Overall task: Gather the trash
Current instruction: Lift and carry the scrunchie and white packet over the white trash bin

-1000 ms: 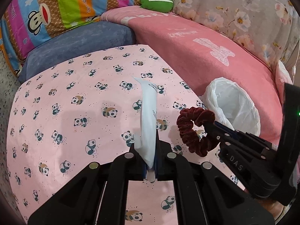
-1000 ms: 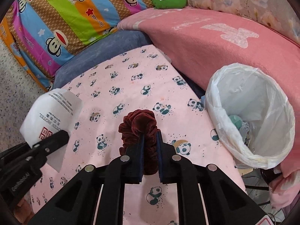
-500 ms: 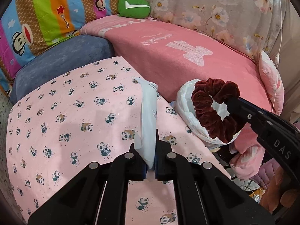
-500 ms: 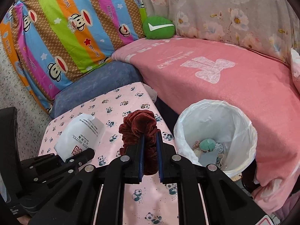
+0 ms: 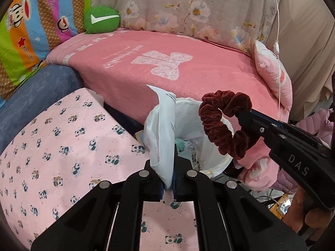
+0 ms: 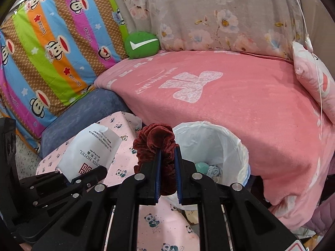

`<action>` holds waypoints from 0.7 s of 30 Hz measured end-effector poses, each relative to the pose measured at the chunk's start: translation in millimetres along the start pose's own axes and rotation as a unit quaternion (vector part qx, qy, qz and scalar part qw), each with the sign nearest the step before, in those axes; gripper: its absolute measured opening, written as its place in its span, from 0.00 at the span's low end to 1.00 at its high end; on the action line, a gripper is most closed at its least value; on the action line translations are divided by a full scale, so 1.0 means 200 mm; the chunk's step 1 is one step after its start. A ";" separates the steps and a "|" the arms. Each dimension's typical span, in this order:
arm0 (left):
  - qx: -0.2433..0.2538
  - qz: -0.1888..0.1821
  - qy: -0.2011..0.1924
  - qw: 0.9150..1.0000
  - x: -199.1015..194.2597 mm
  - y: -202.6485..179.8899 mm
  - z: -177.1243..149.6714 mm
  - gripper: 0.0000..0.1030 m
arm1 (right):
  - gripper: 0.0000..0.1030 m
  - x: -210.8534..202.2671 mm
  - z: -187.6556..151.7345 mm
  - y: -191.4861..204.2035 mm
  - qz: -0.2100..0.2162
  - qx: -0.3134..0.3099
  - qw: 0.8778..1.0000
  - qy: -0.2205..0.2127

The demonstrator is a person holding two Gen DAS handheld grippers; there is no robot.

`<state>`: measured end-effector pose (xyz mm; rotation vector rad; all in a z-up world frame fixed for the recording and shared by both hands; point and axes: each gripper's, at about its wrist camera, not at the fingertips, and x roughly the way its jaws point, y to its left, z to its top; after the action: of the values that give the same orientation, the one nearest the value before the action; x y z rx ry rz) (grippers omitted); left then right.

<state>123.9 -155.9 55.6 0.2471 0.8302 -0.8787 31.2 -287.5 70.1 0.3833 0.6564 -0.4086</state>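
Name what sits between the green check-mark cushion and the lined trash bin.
The pink blanket with its white bow print fills that stretch, running from the green cushion down to the trash bin. The right wrist view shows it best.

Soft, even indoor light, faint shadows, sharp focus throughout, strong fisheye bending and dark vignetted corners

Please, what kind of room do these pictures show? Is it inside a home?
Most likely a living room or bedroom in a home. A sofa or bed under a pink blanket with a cartoon monkey cushion, a panda-print cloth on a low surface, and a small lined trash bin beside it suggest this.
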 end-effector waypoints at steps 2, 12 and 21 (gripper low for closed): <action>0.008 -0.018 0.005 1.000 0.04 -0.05 0.04 0.05 | 0.11 0.01 0.01 -0.04 -0.007 0.007 1.000 -0.001; 0.041 -0.039 0.010 0.998 0.18 -0.19 0.15 0.07 | 0.11 0.08 0.07 -0.19 -0.025 0.033 0.999 -0.005; 0.052 -0.040 0.013 0.998 0.28 -0.25 0.22 0.09 | 0.11 0.14 0.10 -0.28 -0.034 0.050 0.998 -0.006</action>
<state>129.6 -241.2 50.8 0.3187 0.8240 -0.9965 34.4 -351.8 54.6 0.4541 0.6394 -0.5086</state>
